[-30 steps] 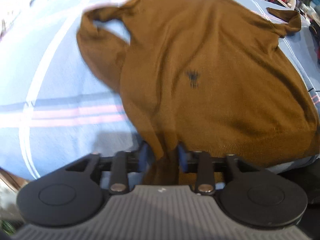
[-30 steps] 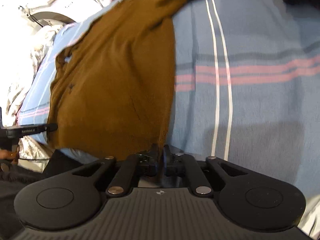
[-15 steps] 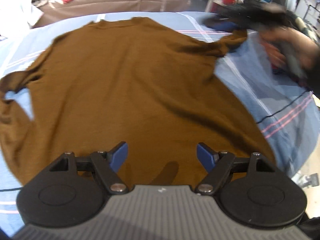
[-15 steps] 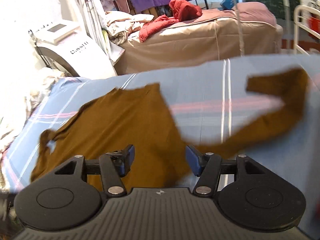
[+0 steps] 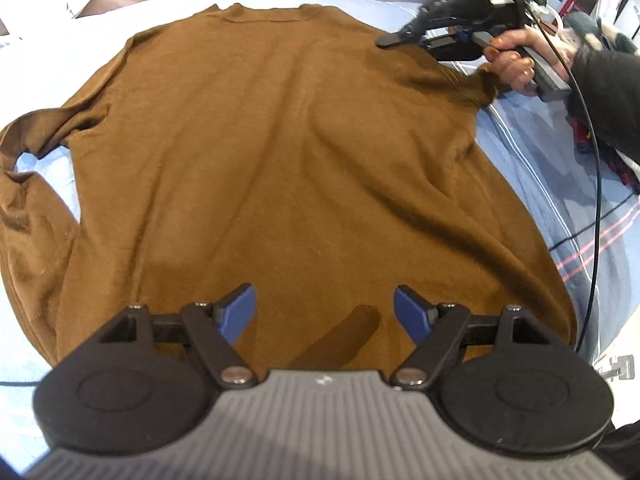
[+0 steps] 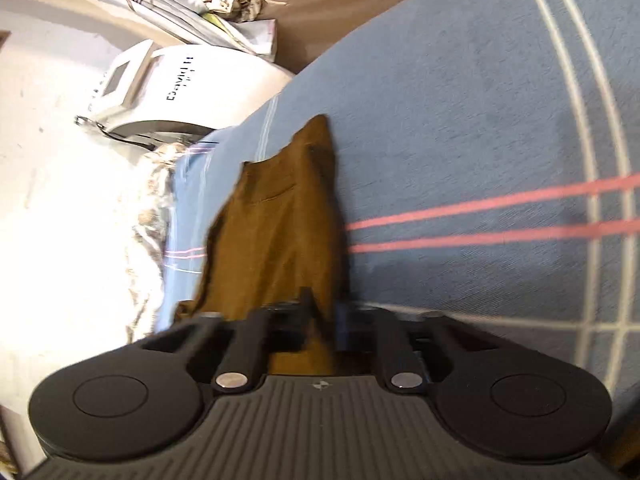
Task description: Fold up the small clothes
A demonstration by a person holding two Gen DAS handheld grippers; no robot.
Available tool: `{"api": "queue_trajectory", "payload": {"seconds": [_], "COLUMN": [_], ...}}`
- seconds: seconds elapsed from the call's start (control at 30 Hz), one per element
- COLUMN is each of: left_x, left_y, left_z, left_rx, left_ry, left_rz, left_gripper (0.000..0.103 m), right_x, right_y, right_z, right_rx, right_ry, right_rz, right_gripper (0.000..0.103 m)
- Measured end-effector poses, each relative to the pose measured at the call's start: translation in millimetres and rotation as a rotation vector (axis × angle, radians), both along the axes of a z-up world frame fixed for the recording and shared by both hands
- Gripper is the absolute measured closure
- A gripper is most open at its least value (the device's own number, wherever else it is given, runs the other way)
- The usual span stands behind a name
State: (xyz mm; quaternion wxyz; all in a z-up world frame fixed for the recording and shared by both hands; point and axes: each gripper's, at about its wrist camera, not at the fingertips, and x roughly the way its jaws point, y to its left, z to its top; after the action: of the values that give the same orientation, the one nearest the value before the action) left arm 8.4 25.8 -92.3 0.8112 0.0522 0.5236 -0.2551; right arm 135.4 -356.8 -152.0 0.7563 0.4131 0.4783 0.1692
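**Ana:** Since the brown sweater [image 5: 288, 152] is spread flat on the blue striped blanket [image 5: 568, 216], back up, collar toward the far edge and hem at the near edge, where would you take hold of it?

**Ben:** At the edges and seams. It looks like a thin, soft knit, light and limp, so I judge it will sag and drape from any pinch point and slide easily over the blanket. A pinch in the middle of the body would only raise a tent of cloth.

**Ana:** What are the tools doing?

**Ben:** The left gripper [image 5: 325, 314] hangs over the hem near the blanket's near edge, its blue pads spread wide with nothing between them. The right gripper [image 6: 320, 320] is closing, and brown cloth runs between its jaws; in the left wrist view it sits at the sweater's right sleeve [image 5: 460, 80], by the shoulder, held by the person's hand [image 5: 514, 62].

**Ana:** So the right sleeve gets folded first?

**Ben:** That is my guess: carry it across the back. The other sleeve [image 5: 28, 168] lies bent and rumpled toward the left edge of the blanket, and would want smoothing.

**Ana:** Any risk?

**Ben:** Thin knit can slip from a shallow pinch, and dragging it may pull the body out of square.
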Motion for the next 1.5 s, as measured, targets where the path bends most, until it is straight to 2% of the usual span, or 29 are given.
{"api": "queue_trajectory", "payload": {"seconds": [0.03,0.1,0.13,0.23,0.27,0.3,0.33,0.37,0.4,0.47,0.5,0.53,0.63,0.7,0.73,0.83,0.9,0.97,1.03,1.1,1.17,1.2,1.23,1.3,1.33,1.5], "left_x": [1.4,3.9,5.0,9.0,11.6,12.2,12.3,11.2,10.6,8.1,6.4,5.1,3.3,3.2,3.1,4.1,3.3,2.6,1.4,-0.2,-0.9,-0.8,-0.7,-0.3,0.1,0.2], "left_y": [1.0,2.1,1.5,-2.1,-4.0,-5.9,-7.1,-8.4,-9.5,-11.1,-11.9,-12.0,-10.7,-9.5,-9.1,-9.1,-9.2,-10.3,-11.9,-12.9,-12.4,-12.2,-12.1,-10.9,-10.6,-9.3], "left_z": [0.6,0.3,0.1,-0.8,-2.0,-1.2,0.2,1.9,3.3,5.0,5.5,5.4,5.1,4.9,4.8,6.1,6.8,6.4,6.0,6.3,6.5,6.6,6.4,5.2,4.9,5.4], "left_rx": [-0.011,-0.021,-0.019,-0.011,-0.007,-0.006,-0.008,-0.013,-0.017,-0.016,-0.009,-0.003,0.002,0.004,0.007,0.003,-0.004,-0.002,0.000,0.003,0.001,0.001,0.002,0.005,0.006,0.003], "left_ry": [0.003,0.011,0.010,-0.004,-0.009,-0.015,-0.021,-0.025,-0.026,-0.029,-0.032,-0.032,-0.026,-0.024,-0.024,-0.025,-0.026,-0.027,-0.025,-0.025,-0.025,-0.024,-0.023,-0.023,-0.021,-0.023], "left_rz": [0.003,0.009,0.009,0.003,0.000,-0.004,-0.006,-0.007,-0.009,-0.023,-0.030,-0.033,-0.031,-0.028,-0.026,-0.024,-0.027,-0.032,-0.041,-0.047,-0.049,-0.047,-0.045,-0.043,-0.041,-0.038], "left_gripper": [0.026,0.026,0.026,0.026,0.026,0.026,0.025,0.025,0.025,0.024,0.024,0.023,0.023,0.023,0.023,0.022,0.022,0.021,0.021,0.021,0.020,0.020,0.019,0.018,0.018,0.017], "right_x": [-4.3,-5.7,-2.8,0.7,-0.8,-2.7,-2.8,-1.5,-2.4,-2.1,-4.3,-7.1,-14.3,-20.9,-25.1,-32.9,-42.2,-45.4,-45.5,-41.8,-39.7,-39.5,-40.7,-44.8,-42.8,-17.3], "right_y": [-2.1,-5.9,-8.5,-11.7,-8.8,-7.7,-9.3,-5.1,1.1,25.1,33.3,39.5,53.4,64.1,74.1,108.7,134.6,152.8,160.1,159.0,152.5,149.9,145.5,137.8,134.2,97.0], "right_z": [8.3,27.0,35.3,63.9,71.0,73.7,70.7,65.0,60.4,54.0,49.6,46.0,45.6,50.2,52.4,54.5,52.0,47.9,43.9,40.5,43.4,45.8,49.0,55.0,56.8,53.3], "right_rx": [-0.031,-0.156,-0.270,-0.730,-0.783,-0.714,-0.576,-0.477,-0.477,-0.666,-0.708,-0.703,-0.603,-0.545,-0.550,-0.700,-0.791,-0.935,-0.985,-0.979,-0.947,-0.940,-0.938,-0.973,-0.990,-1.134], "right_ry": [-0.017,-0.014,-0.008,0.021,-0.011,-0.048,-0.047,-0.020,0.007,0.044,0.031,0.017,-0.022,-0.087,-0.120,-0.147,-0.199,-0.256,-0.277,-0.262,-0.246,-0.250,-0.258,-0.271,-0.269,-0.174], "right_rz": [-0.016,-0.065,-0.106,-0.237,-0.240,-0.215,-0.178,-0.148,-0.132,-0.069,-0.028,0.005,0.060,0.098,0.139,0.266,0.355,0.397,0.421,0.415,0.391,0.373,0.354,0.317,0.295,0.100], "right_gripper": [0.092,0.097,0.102,0.101,0.100,0.099,0.085,0.075,0.061,0.062,0.066,0.066,0.065,0.066,0.066,0.066,0.065,0.065,0.060,0.058,0.062,0.080,0.086,0.088,0.101,0.102]}}
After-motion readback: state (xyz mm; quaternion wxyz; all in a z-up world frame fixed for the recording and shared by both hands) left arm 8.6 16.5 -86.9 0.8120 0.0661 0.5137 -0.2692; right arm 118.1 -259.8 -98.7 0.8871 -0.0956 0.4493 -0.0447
